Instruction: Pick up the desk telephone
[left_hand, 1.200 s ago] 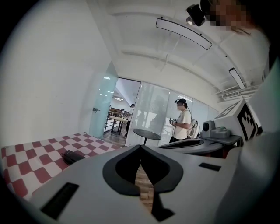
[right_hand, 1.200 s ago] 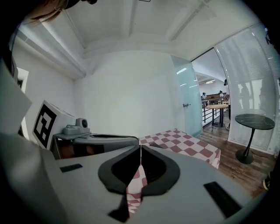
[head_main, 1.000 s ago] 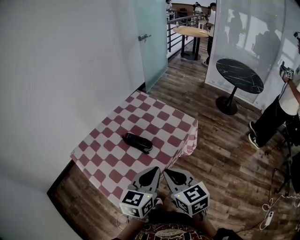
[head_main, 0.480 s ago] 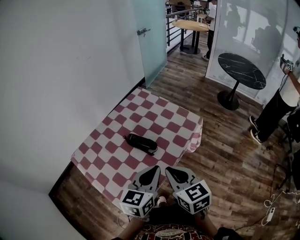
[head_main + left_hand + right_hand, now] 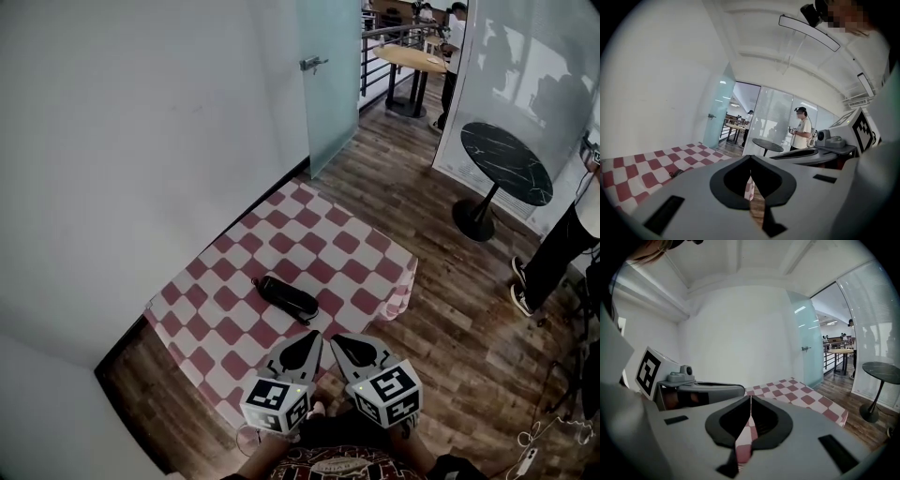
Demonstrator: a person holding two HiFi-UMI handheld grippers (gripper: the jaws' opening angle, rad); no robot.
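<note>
Telephone [image 5: 286, 298] shows only as dark shape.

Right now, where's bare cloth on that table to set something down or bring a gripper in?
Bare: the far half of the checked cloth, between the telephone and the glass door, and the left strip between telephone and wall. Tightest: the near edge, where left gripper and right gripper sit side by side.
</note>
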